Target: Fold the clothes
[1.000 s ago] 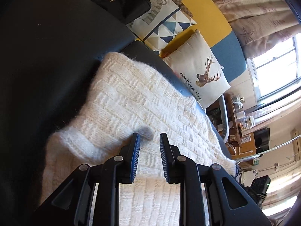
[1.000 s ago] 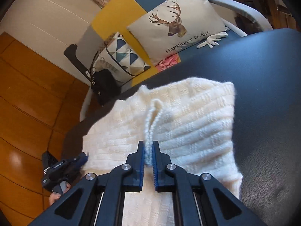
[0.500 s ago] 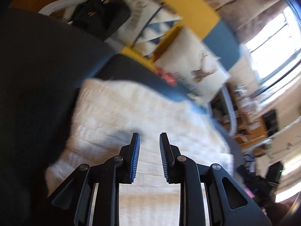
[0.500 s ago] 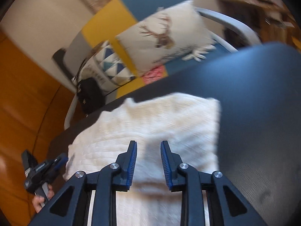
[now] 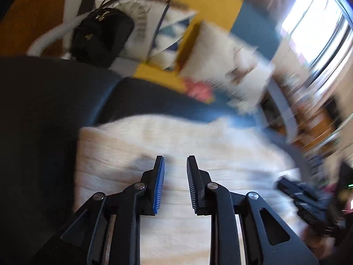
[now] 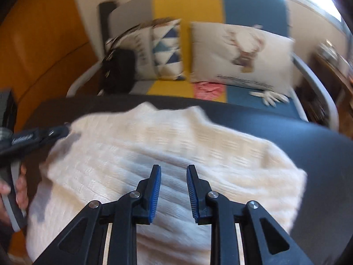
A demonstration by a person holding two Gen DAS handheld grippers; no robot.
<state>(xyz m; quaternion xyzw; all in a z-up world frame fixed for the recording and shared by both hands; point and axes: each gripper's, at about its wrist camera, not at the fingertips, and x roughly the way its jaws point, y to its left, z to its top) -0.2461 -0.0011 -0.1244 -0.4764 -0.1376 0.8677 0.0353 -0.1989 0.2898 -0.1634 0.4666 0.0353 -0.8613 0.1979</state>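
A cream knitted sweater (image 5: 198, 143) lies folded on a dark table (image 5: 44, 110). My left gripper (image 5: 175, 161) hovers over its near left part, open, with nothing between the fingers. In the right wrist view the sweater (image 6: 176, 137) spreads across the dark table (image 6: 320, 154). My right gripper (image 6: 173, 169) hangs above its middle; the jaws are closing a little and only air is between them. The left gripper (image 6: 39, 137) shows at the sweater's left edge, held by a hand (image 6: 19, 190). The right gripper (image 5: 308, 201) appears blurred at the right of the left wrist view.
Behind the table stands a sofa (image 6: 253, 6) in grey, yellow and blue. On it are a deer pillow (image 6: 242, 53), a triangle-pattern pillow (image 6: 163, 50), a black bag (image 5: 101, 35), a pink cloth (image 6: 207, 89) and a white glove (image 6: 271, 96). A bright window (image 5: 320, 22) is at the right.
My right gripper let go of the pinched knit fold and its jaws parted. Both grippers swung sideways over the sweater, and the views rolled. The left gripper stayed open.
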